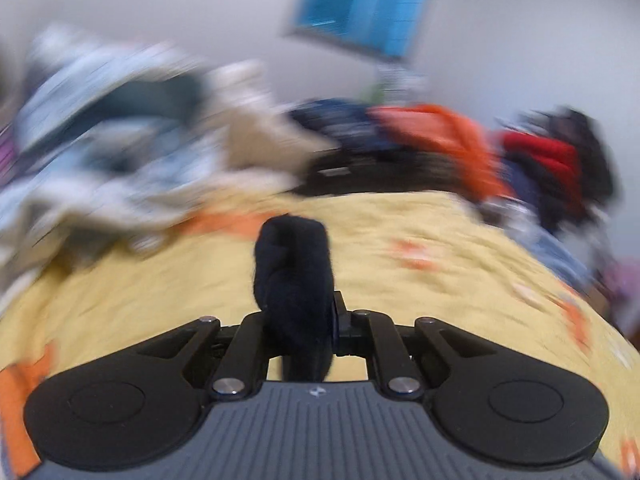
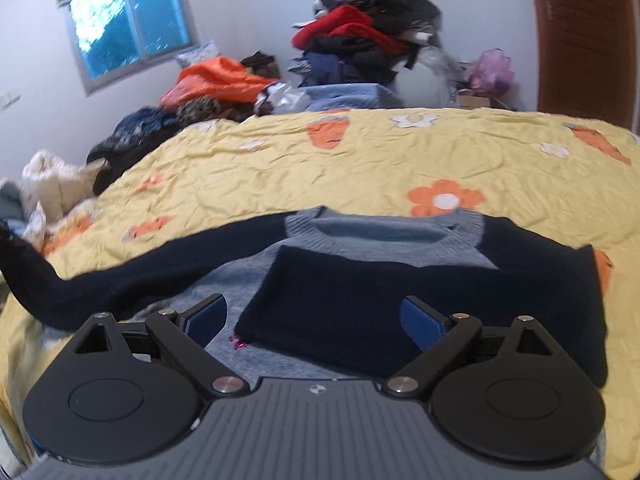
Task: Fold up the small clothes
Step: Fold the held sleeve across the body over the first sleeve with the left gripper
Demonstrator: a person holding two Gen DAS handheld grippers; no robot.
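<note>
The sweater (image 2: 360, 280) lies flat on the bed (image 2: 360, 160), near edge, collar toward the far side, long axis running near to far. Its right sleeve is folded across the chest; the left sleeve (image 2: 120, 276) stretches out leftward. The left claw (image 1: 296, 320) is pinching that dark cuff (image 1: 294, 268), lifted off the bed. The right claw (image 2: 316, 320) hangs spread above the chest, holding nothing. Risk: with nothing pinning the body, a pull on the sleeve could drag the sweater askew or undo the right fold
</note>
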